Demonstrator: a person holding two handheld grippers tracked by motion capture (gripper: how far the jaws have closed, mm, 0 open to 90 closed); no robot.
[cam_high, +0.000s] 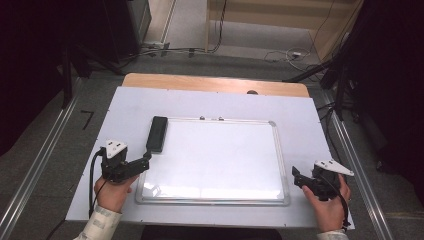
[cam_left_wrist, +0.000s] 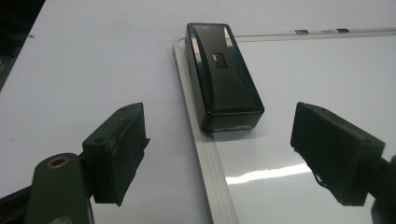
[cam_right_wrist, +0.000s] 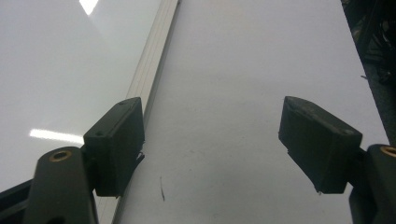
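Observation:
A black whiteboard eraser (cam_high: 158, 133) lies on the left edge of a framed whiteboard (cam_high: 215, 195), near its far left corner. In the left gripper view the eraser (cam_left_wrist: 224, 74) rests partly on the board's metal frame, just ahead of my jaws. My left gripper (cam_high: 146, 159) (cam_left_wrist: 219, 149) is open, close behind the eraser's near end, and nothing is between its pads. My right gripper (cam_high: 296, 176) (cam_right_wrist: 215, 149) is also open and holds nothing. It hovers over the white sheet just right of the board's frame (cam_right_wrist: 154, 56).
The whiteboard lies on a white sheet (cam_high: 310, 125) that covers a wooden table (cam_high: 200, 81). Metal rails run along both sides of the table, and cables lie on the floor beyond its far edge. Two small clips (cam_high: 210, 118) sit on the board's far frame.

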